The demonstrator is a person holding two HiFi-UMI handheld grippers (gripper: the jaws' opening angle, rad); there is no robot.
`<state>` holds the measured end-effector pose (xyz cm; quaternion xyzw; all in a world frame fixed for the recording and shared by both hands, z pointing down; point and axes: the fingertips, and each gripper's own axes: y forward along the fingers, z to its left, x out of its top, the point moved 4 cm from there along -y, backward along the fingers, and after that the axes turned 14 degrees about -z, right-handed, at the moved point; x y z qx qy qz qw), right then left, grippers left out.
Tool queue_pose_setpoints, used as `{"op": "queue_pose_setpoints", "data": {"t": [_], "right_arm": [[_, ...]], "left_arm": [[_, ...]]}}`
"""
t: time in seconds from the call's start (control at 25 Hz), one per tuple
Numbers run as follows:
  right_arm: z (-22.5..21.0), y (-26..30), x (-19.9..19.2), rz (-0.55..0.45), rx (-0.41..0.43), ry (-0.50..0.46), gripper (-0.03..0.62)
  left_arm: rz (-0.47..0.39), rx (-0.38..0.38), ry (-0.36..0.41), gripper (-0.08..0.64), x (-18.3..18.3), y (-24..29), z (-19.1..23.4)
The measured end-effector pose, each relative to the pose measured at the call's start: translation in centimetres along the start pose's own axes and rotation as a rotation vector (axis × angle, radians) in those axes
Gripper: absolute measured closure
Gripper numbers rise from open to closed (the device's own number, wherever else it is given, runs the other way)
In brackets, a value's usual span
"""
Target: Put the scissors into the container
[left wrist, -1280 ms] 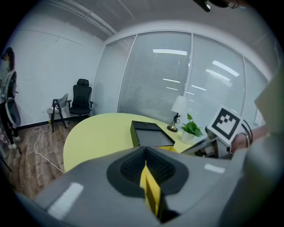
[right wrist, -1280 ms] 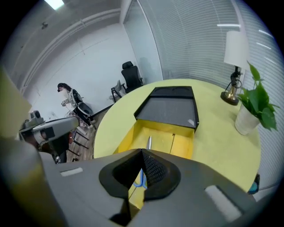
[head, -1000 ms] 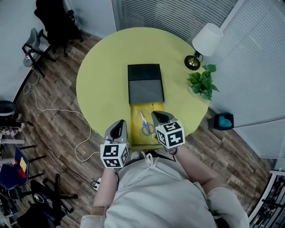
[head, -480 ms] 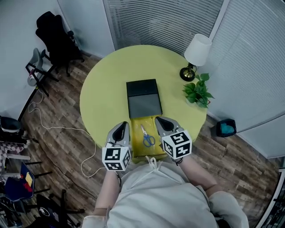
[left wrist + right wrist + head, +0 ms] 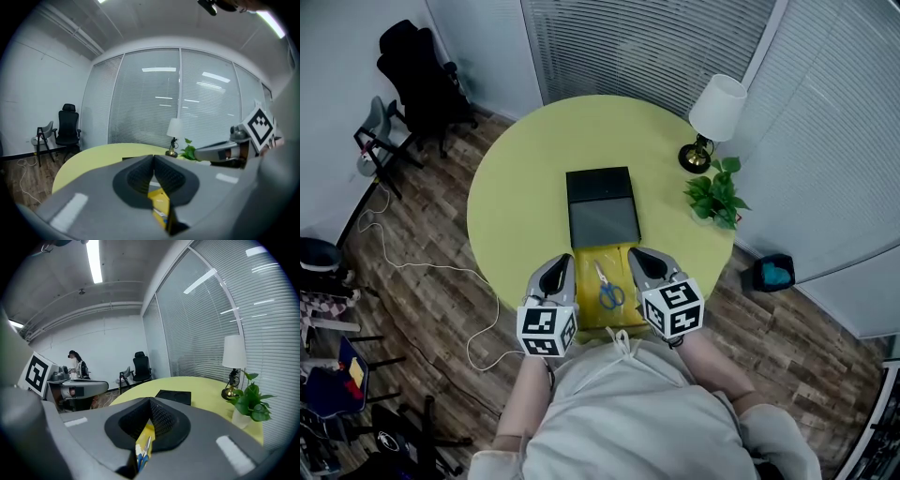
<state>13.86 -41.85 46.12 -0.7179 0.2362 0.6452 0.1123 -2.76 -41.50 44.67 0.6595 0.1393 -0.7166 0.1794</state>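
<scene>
Blue-handled scissors lie on a yellow mat at the near edge of the round yellow-green table. A dark box-like container sits just beyond the mat, at the table's middle. My left gripper hovers left of the scissors and my right gripper right of them, both shut and empty. In the right gripper view the scissors show below the closed jaws, with the container farther off. The left gripper view shows the mat under its closed jaws.
A table lamp and a potted plant stand at the table's right edge. Black chairs stand on the wooden floor at the far left, with a white cable trailing on it. A blue bin is right of the table.
The head view has shifted, so the table sits a little lower and more centred. Both grippers stay beside the scissors, still shut.
</scene>
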Motion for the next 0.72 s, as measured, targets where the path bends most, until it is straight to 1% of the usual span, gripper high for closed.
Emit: {"op": "queue_pose_setpoints", "data": {"t": [0.24,0.72], "right_arm": [[0.1,0.05,-0.62,0.012,0.002,-0.013,0.594],[0.2,-0.02,-1.07,0.018,0.003,0.013,0.594]], "left_arm": [[0.008,-0.003,0.002,0.554,-0.16,-0.04,-0.19],[0.017,0.002,-0.01,0.554,-0.57,-0.03,-0.39]]}}
